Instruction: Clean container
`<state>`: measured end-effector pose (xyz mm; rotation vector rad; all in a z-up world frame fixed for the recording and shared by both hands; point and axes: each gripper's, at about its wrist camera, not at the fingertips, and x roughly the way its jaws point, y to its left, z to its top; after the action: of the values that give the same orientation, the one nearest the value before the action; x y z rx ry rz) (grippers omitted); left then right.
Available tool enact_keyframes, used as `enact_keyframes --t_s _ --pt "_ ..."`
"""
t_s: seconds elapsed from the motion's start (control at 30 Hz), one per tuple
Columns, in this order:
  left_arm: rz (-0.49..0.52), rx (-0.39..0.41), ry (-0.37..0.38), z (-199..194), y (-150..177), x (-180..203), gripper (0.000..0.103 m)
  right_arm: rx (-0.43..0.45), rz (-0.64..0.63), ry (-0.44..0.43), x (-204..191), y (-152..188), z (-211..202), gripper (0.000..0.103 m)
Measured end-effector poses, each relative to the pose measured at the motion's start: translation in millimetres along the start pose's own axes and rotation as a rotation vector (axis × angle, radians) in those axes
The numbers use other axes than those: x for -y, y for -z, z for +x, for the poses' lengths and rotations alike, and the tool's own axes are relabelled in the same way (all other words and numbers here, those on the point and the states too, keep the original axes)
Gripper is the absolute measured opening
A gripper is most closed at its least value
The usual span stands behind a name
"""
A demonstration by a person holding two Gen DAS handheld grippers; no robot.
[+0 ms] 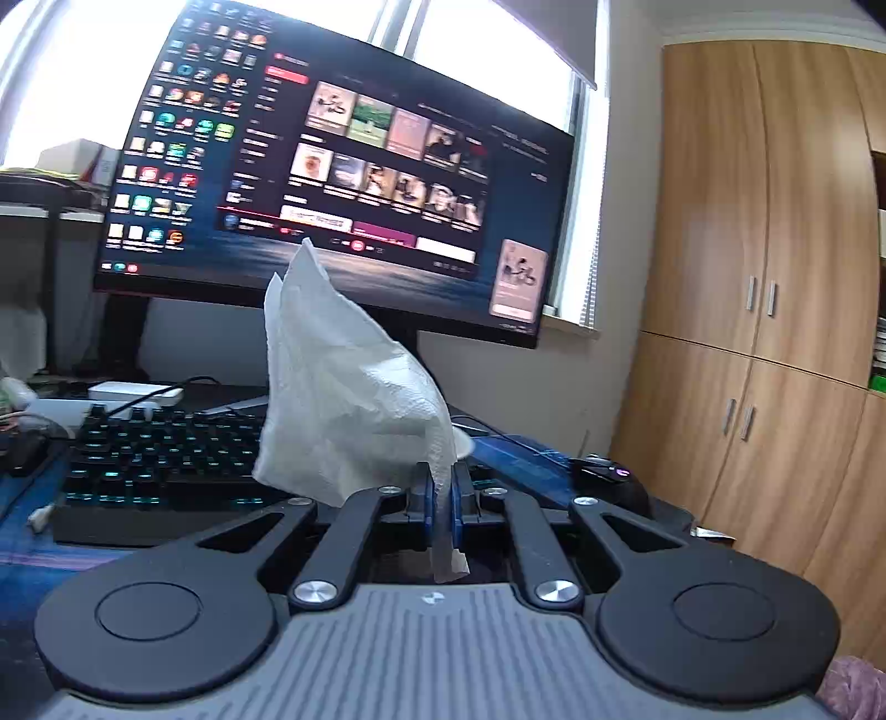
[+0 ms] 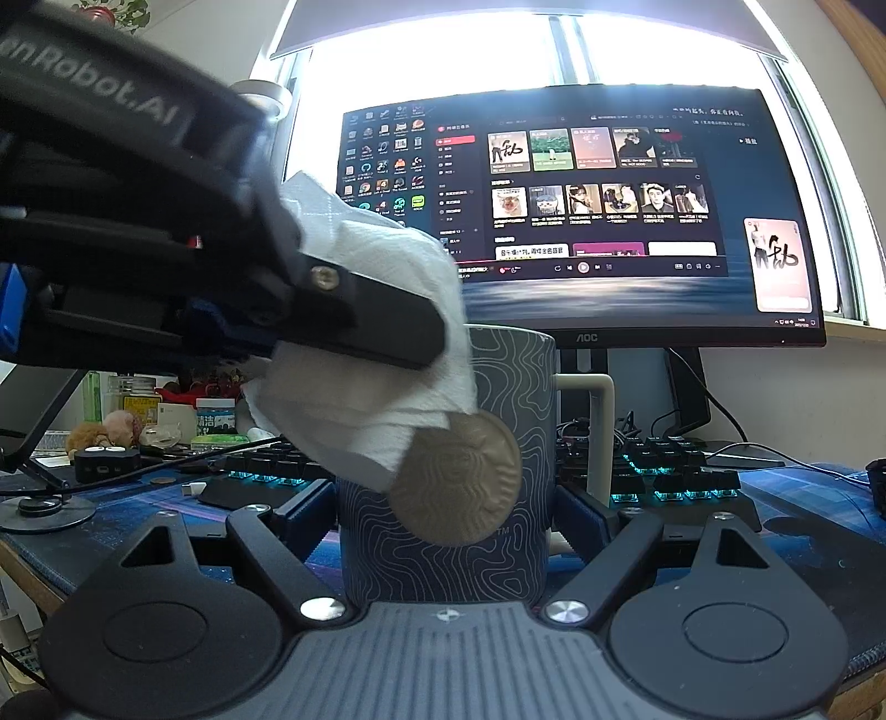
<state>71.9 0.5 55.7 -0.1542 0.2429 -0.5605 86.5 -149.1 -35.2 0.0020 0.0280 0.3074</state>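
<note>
Above keyboard (image 2: 675, 465), right gripper (image 2: 446, 515) clasping mug (image 2: 443, 554), paper towel (image 2: 387, 332) draping its rim.

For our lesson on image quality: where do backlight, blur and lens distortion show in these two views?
Left wrist view: the window blows out white, the monitor is soft and the cupboard edges bow. Right wrist view: the window glares behind the monitor; the left gripper is near and blurred, the mug sharper.

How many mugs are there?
1. The mug sits between the right gripper's fingers, in front of the monitor. The left gripper holds a paper towel against it. Clutter at the left may hide others.
</note>
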Motion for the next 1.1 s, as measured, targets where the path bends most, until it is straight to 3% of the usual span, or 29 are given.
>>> enact_keyframes --t_s 0.5,0.9,1.1 --pt "0.002 -0.01 0.05 11.2 -1.7 7.3 0.007 0.0 -0.001 -0.001 0.4 0.2 0.3 0.088" --pt "-0.02 -0.004 0.006 -0.2 -1.1 -6.8 0.007 0.0 -0.003 -0.001 0.8 0.3 0.5 0.088" --pt "-0.013 -0.009 0.028 2.1 -1.6 -1.9 0.007 0.001 -0.003 -0.001 1.0 0.4 0.7 0.088"
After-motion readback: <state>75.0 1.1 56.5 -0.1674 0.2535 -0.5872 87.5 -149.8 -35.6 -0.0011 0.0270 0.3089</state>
